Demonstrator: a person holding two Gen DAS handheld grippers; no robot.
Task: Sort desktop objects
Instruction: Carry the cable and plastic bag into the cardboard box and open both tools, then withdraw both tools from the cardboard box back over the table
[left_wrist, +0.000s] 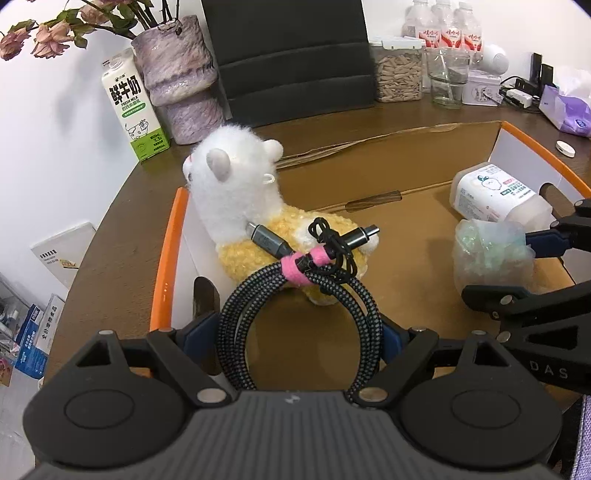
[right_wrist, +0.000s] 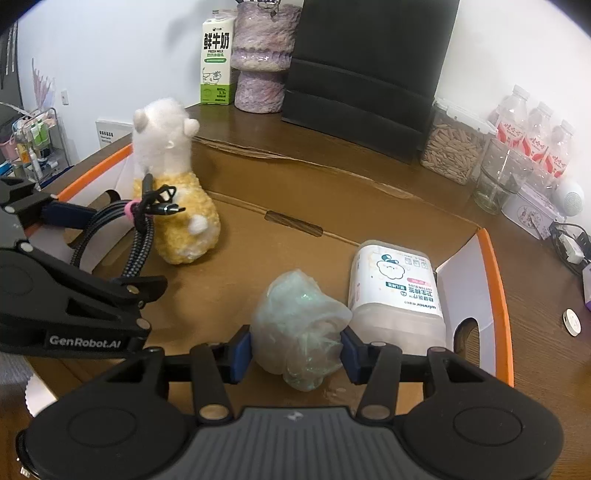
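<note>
Left claw (left_wrist: 299, 332) pinches the coiled cable (left_wrist: 295, 317), right claw (right_wrist: 295, 350) the crumpled bag (right_wrist: 299, 328); at 11 o'clock, "FRESH MILK" carton (left_wrist: 133, 110).

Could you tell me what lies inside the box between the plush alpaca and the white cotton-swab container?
Only bare brown cardboard box floor separates the white-and-yellow plush alpaca from the white plastic cotton-swab container, clearest in the right wrist view.

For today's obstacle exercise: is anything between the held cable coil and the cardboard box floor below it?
Yes. The plush alpaca stands just beyond the cable coil, whose plugs overlap its yellow body. The box floor to the coil's right looks bare.
</note>
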